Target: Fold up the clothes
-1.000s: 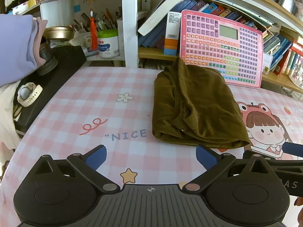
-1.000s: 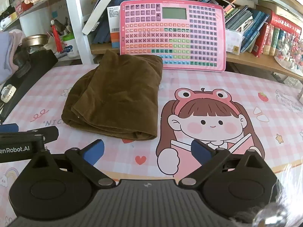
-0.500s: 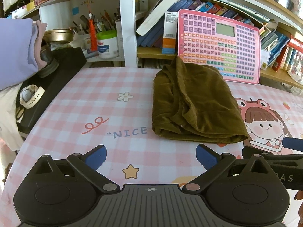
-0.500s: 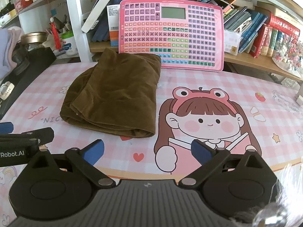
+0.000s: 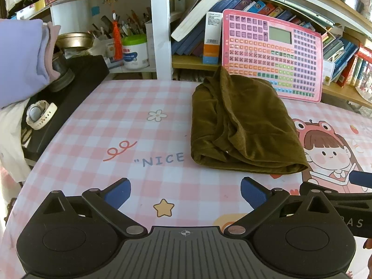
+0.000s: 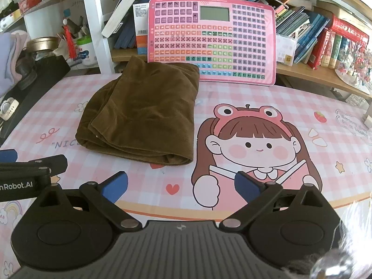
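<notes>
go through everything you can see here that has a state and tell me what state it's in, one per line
Brown garment: folded into a bundle, lying flat on the table, not held.
Left gripper: open, empty, above the table short of the garment.
Right gripper: open, empty, above the table short of the garment.
Pink keyboard toy: upright, leaning against the bookshelf, screen blank.
White watch: lying on the black case, strap closed.
</notes>
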Demonstrator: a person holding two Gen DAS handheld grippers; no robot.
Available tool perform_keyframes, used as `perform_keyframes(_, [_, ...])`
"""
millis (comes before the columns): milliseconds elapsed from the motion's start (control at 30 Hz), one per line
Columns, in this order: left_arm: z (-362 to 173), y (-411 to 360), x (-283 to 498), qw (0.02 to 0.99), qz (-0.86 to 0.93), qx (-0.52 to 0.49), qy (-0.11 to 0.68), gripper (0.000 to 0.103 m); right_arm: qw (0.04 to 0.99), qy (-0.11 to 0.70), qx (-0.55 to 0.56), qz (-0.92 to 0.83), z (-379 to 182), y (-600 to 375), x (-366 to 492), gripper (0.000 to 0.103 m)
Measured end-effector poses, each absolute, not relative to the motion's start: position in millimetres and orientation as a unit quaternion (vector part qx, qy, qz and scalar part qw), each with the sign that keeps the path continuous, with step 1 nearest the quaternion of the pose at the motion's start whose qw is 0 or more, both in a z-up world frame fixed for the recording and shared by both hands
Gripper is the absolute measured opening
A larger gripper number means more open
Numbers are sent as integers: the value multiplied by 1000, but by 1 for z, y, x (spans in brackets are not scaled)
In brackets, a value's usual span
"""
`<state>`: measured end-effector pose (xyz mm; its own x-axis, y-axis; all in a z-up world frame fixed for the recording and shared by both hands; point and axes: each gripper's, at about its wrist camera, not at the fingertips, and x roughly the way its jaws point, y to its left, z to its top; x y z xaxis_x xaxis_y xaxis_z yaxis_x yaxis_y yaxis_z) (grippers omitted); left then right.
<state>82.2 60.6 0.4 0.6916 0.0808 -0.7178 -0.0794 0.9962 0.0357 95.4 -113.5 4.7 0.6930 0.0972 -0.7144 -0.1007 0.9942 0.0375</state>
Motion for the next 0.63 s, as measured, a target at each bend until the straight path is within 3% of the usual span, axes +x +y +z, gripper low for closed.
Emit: perform_keyframes(633, [0,61,84,919,48,0,390,103,917,395,-1,53,0,-113,98,99])
